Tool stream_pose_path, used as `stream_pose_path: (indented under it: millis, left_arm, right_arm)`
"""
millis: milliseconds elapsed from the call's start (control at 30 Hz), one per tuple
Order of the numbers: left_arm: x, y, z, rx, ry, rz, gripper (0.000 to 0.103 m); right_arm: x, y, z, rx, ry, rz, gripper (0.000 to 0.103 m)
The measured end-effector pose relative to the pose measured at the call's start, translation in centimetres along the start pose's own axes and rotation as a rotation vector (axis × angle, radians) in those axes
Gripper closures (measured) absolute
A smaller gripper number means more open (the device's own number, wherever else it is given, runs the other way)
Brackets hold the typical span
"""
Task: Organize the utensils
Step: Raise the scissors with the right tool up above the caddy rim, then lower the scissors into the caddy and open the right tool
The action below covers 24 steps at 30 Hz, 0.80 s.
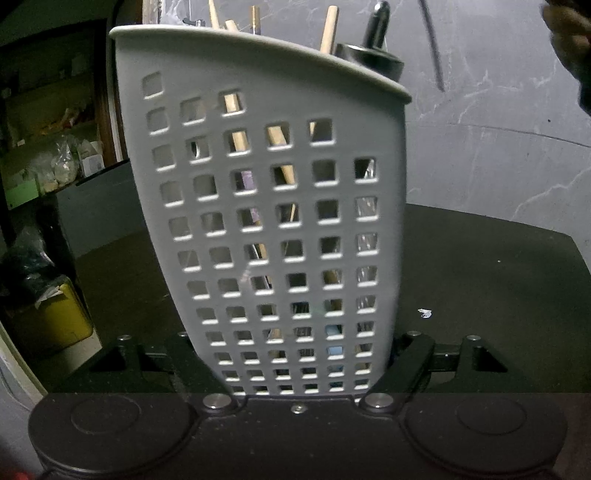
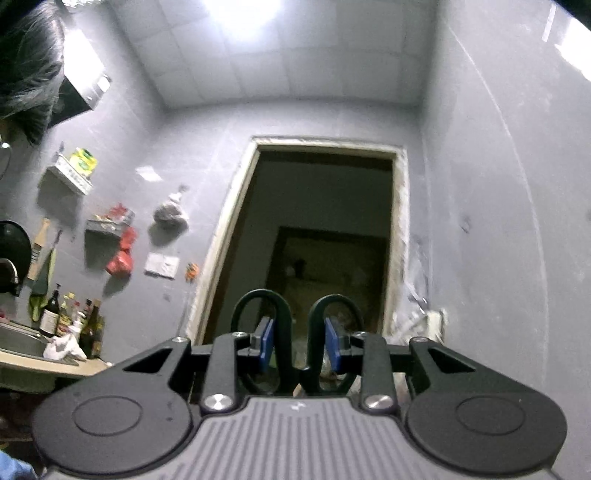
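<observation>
In the left wrist view a grey perforated utensil holder (image 1: pixel 266 206) fills the middle, tilted, standing between my left gripper's (image 1: pixel 299 369) fingers, which press its lower sides. Wooden handles (image 1: pixel 328 31) and a black handle (image 1: pixel 376 26) stick out of its top. A thin dark rod (image 1: pixel 432 51) hangs blurred above right. In the right wrist view my right gripper (image 2: pixel 299 343) points up toward a doorway and is shut on black scissors (image 2: pixel 299 339), its blue pads (image 2: pixel 266 343) clamping the two handle loops.
The holder stands on a black table (image 1: pixel 480 277) against a grey marbled wall. A yellow bin (image 1: pixel 59 314) and cluttered shelves sit left. In the right wrist view, a sink counter with bottles (image 2: pixel 70 321) is at left, wall shelves above, and a doorway (image 2: pixel 325 236) ahead.
</observation>
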<state>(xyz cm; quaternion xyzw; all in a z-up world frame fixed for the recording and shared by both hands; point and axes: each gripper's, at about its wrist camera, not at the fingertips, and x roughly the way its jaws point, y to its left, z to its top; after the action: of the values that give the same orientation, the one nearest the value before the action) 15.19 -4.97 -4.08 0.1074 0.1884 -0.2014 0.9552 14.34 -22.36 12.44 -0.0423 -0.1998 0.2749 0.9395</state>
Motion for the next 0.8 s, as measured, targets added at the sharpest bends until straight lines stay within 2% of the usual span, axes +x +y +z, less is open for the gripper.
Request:
stream_pose_path:
  millis: [167,333,800]
  left_arm:
    - [0.1,0.2,-0.1,-0.009,-0.001,-0.007,0.024]
    - [0.1,0.3,-0.1,-0.009,-0.001,-0.006,0.024]
    - [-0.3,0.5,-0.2,-0.007,-0.002,-0.004,0.024]
  right_arm:
    - [2.0,0.8,0.3,0.039,-0.042,0.042,0.07]
    - [3.7,1.0,-0.3,0.103,-0.04,0.078,0.07]
    - [6.0,1.0,-4.7,0.223,0.108,0.168,0.07]
